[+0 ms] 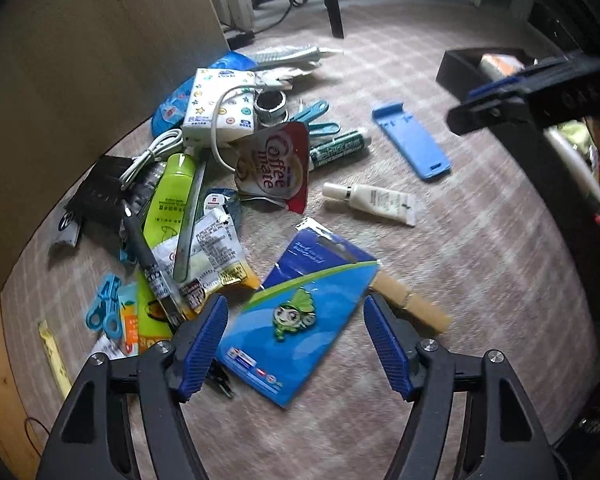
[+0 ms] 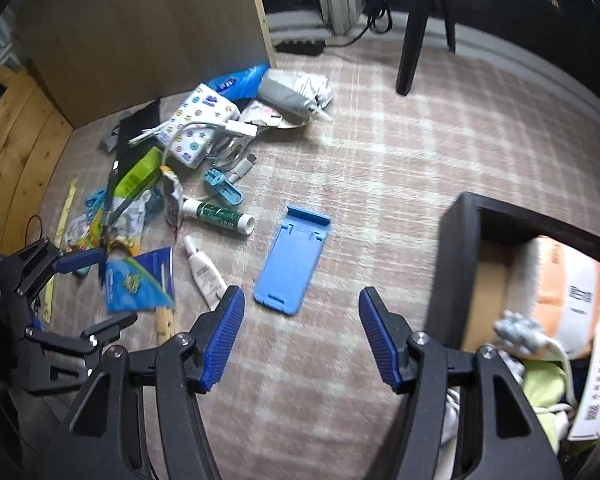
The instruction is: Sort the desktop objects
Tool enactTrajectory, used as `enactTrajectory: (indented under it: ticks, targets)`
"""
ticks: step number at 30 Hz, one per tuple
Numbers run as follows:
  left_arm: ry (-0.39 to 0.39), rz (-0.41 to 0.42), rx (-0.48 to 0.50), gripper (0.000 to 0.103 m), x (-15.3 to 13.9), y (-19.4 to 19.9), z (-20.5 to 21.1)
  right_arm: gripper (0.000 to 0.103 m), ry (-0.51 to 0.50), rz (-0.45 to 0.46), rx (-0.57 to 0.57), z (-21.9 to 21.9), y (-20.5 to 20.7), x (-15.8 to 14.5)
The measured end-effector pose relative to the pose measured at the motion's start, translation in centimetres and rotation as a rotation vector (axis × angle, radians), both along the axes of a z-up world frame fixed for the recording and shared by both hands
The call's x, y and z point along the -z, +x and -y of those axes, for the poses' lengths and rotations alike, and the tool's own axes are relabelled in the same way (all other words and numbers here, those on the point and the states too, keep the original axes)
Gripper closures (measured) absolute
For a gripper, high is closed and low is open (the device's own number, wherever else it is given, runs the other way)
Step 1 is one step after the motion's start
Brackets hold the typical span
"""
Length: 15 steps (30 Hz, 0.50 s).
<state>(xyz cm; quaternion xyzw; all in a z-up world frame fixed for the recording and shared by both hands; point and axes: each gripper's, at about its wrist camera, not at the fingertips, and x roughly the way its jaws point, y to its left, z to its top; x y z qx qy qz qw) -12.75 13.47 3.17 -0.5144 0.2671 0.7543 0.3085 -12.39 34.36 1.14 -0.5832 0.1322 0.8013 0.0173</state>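
Covering the desk, checked cloth (image 2: 380, 160), wooden board (image 2: 140, 32) behind

Legible print — one item only: red-and-white sachet (image 1: 274, 168), centre of the pile, marked "Coffee mate" in white-outlined lettering running down its face

Print present but unreadable — green-labelled tube (image 1: 338, 148) beside the sachet, white cream tube (image 1: 374, 200), lime-green bottle (image 1: 172, 196), foil snack packet (image 1: 212, 248), blue pin card (image 1: 300, 312) with small logos along its lower edge, and the orange-and-white package (image 2: 568, 292) inside the black box (image 2: 456, 256)
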Motion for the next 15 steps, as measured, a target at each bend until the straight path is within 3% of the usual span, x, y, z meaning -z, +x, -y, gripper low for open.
enactTrajectory:
  ticks: [5, 15]
  targets:
    - [-0.056, 0.006, 0.078, 0.035, 1.3, -0.3, -0.8, 0.044, -0.003, 0.040, 0.037, -0.3, -1.9, 1.8]
    - [-0.061, 0.031, 0.092, 0.030, 2.1, -1.6, -1.0, 0.044, 0.017, 0.088, 0.037, 0.2, -3.6, 3.4]
